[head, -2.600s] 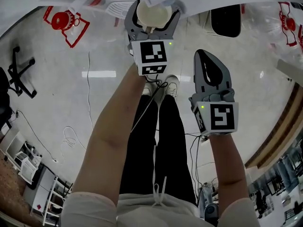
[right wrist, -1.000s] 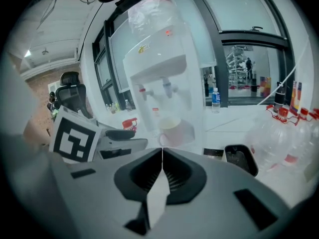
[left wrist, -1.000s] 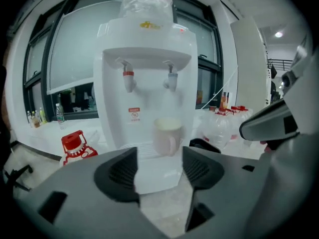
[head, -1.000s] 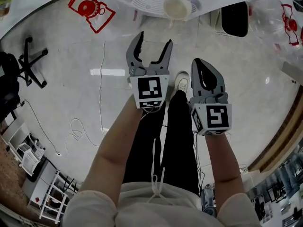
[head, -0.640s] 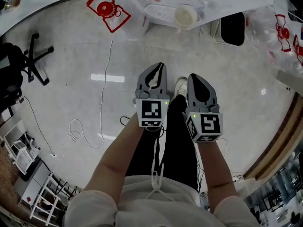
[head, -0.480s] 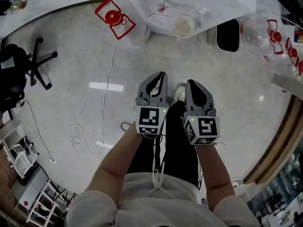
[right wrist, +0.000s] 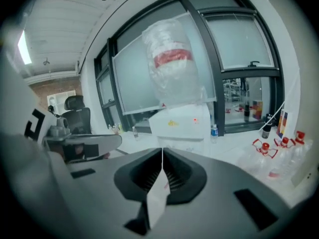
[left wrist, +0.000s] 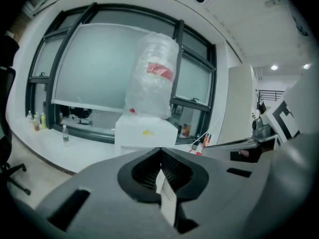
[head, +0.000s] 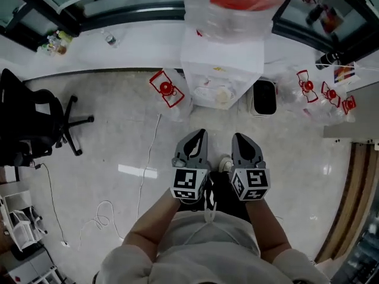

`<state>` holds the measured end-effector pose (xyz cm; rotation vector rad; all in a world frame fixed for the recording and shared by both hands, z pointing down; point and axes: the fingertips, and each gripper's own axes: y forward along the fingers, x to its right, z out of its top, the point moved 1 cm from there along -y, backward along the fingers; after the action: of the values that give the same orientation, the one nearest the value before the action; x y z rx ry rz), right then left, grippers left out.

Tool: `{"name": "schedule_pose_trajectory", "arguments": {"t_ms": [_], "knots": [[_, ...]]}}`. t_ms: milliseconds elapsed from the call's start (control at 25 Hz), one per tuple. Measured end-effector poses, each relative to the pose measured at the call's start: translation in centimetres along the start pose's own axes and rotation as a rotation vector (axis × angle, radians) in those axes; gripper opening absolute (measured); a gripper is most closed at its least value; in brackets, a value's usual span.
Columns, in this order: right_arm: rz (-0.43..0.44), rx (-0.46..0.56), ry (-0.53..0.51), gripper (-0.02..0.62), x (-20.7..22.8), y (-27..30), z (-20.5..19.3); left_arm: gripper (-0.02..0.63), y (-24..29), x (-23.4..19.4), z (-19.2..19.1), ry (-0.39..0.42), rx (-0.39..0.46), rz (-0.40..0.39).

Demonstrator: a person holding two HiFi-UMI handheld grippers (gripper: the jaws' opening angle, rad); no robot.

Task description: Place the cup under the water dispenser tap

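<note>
Glossy floor, water dispenser (head: pixel 222 70) by the window.
Left gripper (head: pixel 198 136) has its jaws closed, empty; the cup (head: pixel 223 97) sits in the dispenser's recess under the tap, likely light and crushable, best gripped gently round its wall; right gripper (head: pixel 238 139) is closed and empty too.

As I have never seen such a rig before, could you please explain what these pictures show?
No robot here: a person holds a two-jaw gripper in each hand, the left gripper and the right gripper, each carrying a marker cube. The head view comes from a camera on the person's head, looking down at the floor. The two gripper views look along each gripper's own jaws; both pairs are shut with nothing between them. Ahead stands a water dispenser with a large bottle on top; a pale cup seems to sit in its recess. Clear bottles lie on the floor beside it.
</note>
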<state>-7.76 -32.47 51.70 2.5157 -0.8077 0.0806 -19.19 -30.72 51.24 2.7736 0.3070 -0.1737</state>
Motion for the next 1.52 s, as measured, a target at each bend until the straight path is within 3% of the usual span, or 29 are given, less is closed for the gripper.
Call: {"name": "schedule_pose_trajectory", "arguments": {"t_ms": [400,600,840,1520], "knots": [[-0.004,0.204,-0.064,0.029,-1.7,-4.6,13.8,0.018,-3.6,-0.2,15.1,0.069,0.221,0.007],[-0.016,0.306,-0.126,0.029,-1.9,-7.2,18.9,0.020,-4.9,0.8,20.8,0.041,0.318,-0.038],[-0.020,0.375,-0.154,0.028,-2.6,-9.1,21.7,0.020,-5.6,2.5,23.1,0.062,0.346,-0.086],[0.006,0.409,-0.218,0.028,-3.8,-10.3,24.2,0.020,-5.9,4.2,25.4,0.087,0.364,-0.142]]}}
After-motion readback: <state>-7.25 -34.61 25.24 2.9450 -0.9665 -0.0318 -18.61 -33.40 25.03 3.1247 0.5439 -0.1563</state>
